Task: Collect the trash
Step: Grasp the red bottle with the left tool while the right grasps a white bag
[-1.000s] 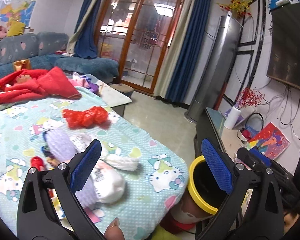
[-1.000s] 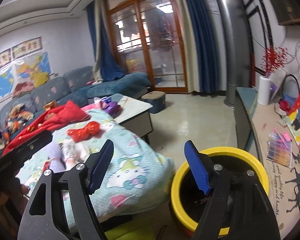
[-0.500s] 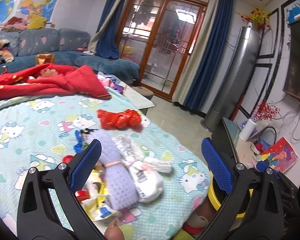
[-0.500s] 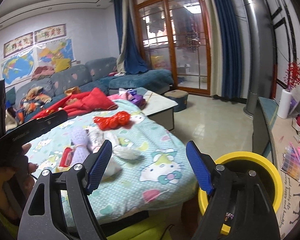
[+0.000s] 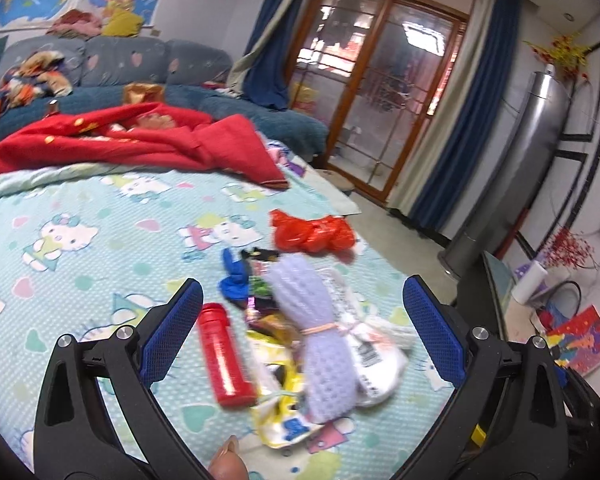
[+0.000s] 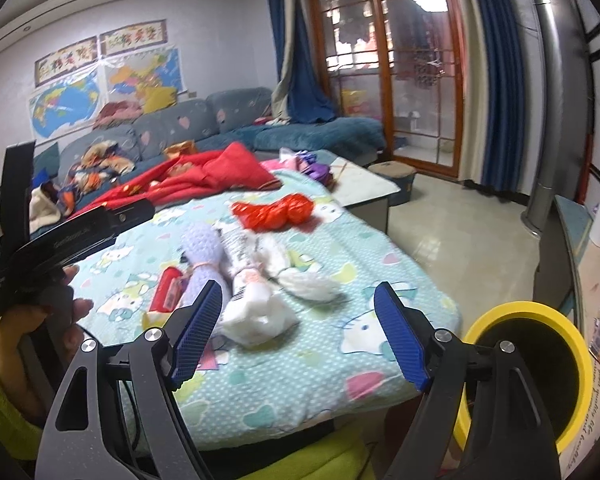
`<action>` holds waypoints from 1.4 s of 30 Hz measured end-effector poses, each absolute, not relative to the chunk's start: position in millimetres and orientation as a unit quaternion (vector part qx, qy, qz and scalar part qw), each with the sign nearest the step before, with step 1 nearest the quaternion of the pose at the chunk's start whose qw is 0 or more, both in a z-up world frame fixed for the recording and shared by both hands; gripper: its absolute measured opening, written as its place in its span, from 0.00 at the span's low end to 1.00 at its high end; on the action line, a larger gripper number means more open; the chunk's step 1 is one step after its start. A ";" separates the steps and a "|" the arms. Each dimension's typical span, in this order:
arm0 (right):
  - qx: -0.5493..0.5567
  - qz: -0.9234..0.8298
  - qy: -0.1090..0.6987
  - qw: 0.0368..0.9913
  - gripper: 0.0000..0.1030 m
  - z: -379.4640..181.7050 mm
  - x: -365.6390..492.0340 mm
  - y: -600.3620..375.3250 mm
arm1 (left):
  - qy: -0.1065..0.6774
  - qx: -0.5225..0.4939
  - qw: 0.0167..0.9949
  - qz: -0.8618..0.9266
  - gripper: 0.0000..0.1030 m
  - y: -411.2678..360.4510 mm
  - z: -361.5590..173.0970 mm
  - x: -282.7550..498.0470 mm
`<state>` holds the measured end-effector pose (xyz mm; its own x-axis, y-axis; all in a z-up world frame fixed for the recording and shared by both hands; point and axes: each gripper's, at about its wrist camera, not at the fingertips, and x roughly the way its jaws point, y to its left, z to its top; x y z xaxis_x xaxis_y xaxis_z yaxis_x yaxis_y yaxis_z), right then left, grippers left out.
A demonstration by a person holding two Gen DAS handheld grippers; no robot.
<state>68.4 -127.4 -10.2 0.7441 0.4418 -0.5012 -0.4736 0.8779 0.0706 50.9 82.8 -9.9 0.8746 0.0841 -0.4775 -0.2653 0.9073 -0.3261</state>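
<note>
**Swinging back to the litter**

Turning away from the bin side, the left gripper had come round over the trash pile, its jaws spread wide and holding nothing. From the left lay a red bottle, a yellow wrapper, a lilac mesh roll and white wads, all touching on the cartoon sheet. The right gripper, equally wide and unladen, had also shifted off the yellow-rimmed bin, which stood beside the table's corner. Nothing was gripped yet; a fresh pick looked due.
</note>
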 end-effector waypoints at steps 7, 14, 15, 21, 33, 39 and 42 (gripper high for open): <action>-0.041 0.260 0.296 0.918 0.74 -25.5 87.6 -103.0 | 0.272 -0.220 0.928 0.129 0.89 115.3 -32.3 54.2; -0.034 0.254 0.338 0.905 0.69 -44.8 117.8 -86.2 | 0.327 -0.259 0.900 0.126 0.89 139.8 -67.2 63.2; -0.035 0.254 0.346 0.903 0.68 -48.0 122.5 -83.6 | 0.330 -0.266 0.897 0.121 0.86 141.5 -70.5 63.9; -0.033 0.260 0.374 0.890 0.58 -63.2 136.7 -74.9 | 0.348 -0.314 0.879 0.087 0.57 148.7 -91.8 71.5; -0.009 0.295 0.396 0.869 0.23 -76.2 139.4 -72.9 | 0.371 -0.337 0.863 0.067 0.43 145.8 -106.1 75.7; 0.014 0.297 0.399 0.867 0.20 -73.6 140.4 -80.4 | 0.375 -0.336 0.862 0.063 0.26 147.3 -108.9 80.7; 0.016 0.295 0.393 0.871 0.19 -69.9 137.0 -83.2 | 0.370 -0.340 0.863 0.062 0.26 148.0 -109.7 78.6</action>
